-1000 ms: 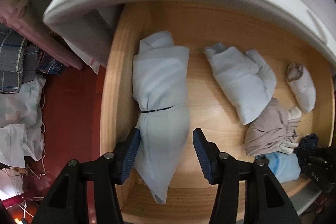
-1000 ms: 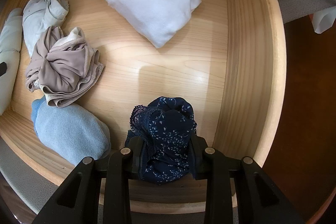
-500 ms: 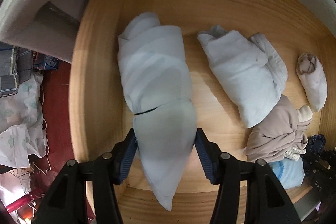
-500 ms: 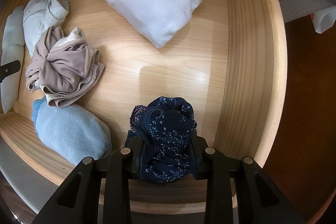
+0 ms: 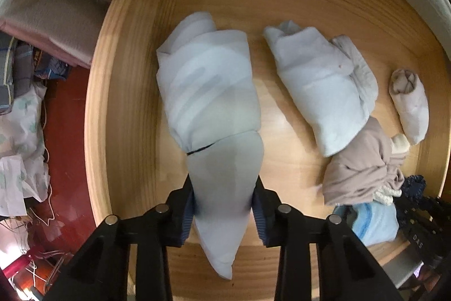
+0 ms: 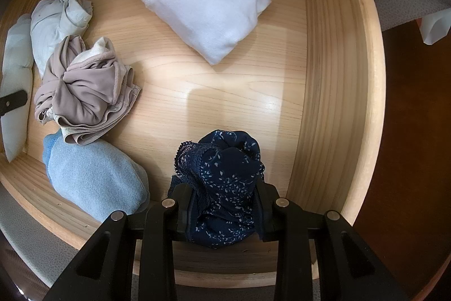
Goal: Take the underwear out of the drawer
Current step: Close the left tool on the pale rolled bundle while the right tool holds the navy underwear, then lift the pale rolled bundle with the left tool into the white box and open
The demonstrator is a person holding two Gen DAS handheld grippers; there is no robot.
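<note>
Underwear lies across the wooden drawer (image 6: 324, 75) floor in separate bundles. Your left claw (image 5: 224, 212) is closing on the tapered end of a pale blue rolled bundle (image 5: 208, 92), whose fabric sits between the pads at 6 o'clock in the left view. Your right claw (image 6: 222, 212) pinches a navy patterned pair (image 6: 222, 177) at the drawer's front edge. In the right view a white folded pair (image 6: 203, 16) lies at 12 o'clock, a taupe crumpled pair (image 6: 84, 95) at 9 o'clock, and a light blue pair (image 6: 95, 179) at 7 o'clock. Both claws' pads are largely covered by fabric. Clutter on the floor outside the drawer is hard to make out.
</note>
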